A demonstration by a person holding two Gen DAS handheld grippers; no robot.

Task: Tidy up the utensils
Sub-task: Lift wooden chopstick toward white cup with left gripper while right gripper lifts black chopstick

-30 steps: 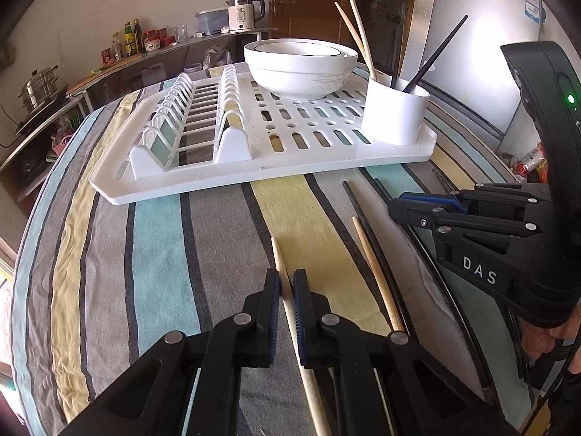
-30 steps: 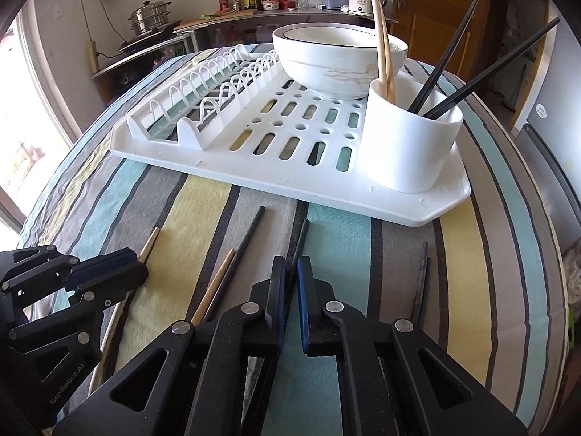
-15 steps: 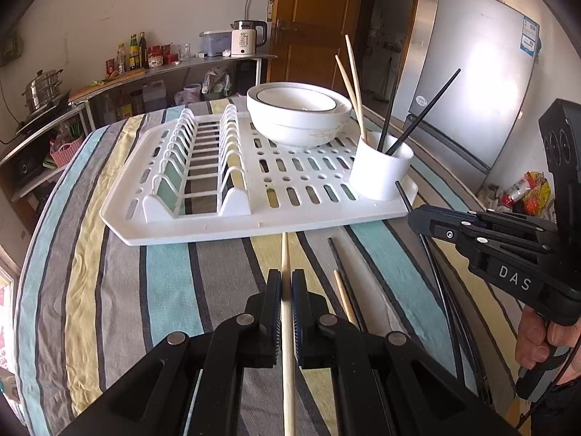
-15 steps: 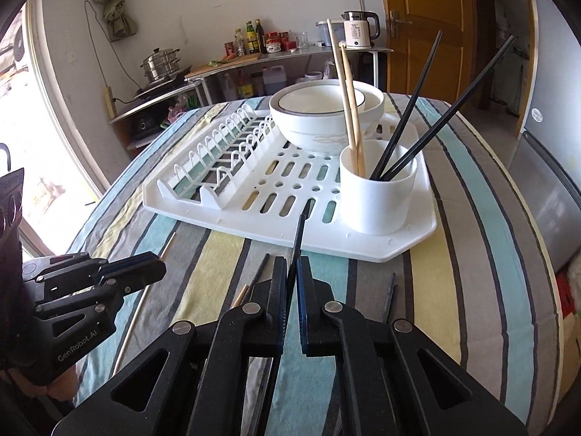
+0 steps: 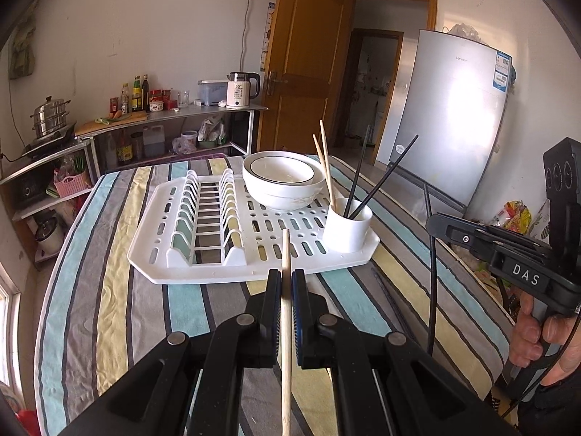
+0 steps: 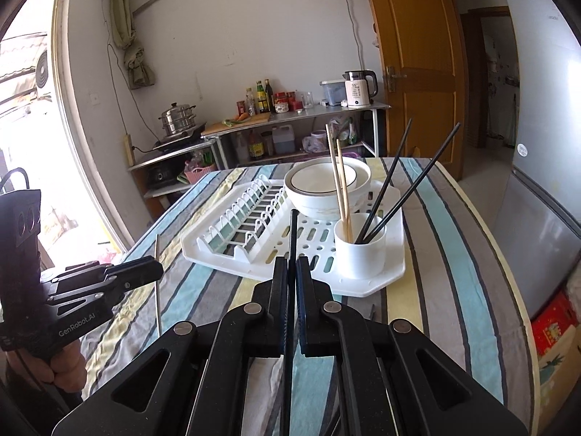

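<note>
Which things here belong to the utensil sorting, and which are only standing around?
Belong to the job:
- wooden chopstick in left gripper
- black chopstick in right gripper
- white cup holding chopsticks

Only standing around:
- bowls
- drying rack
- kettle
- fridge

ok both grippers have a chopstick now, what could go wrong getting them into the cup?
1. The white cup already holds two wooden and two black chopsticks leaning outward; an incoming tip may knock them or tip the cup.
2. The left gripper pinches its wooden chopstick between narrow pads, so it might pivot or slip when tilted.
3. The right gripper, holding the black chopstick, heads for the same cup; the two could collide.
</note>
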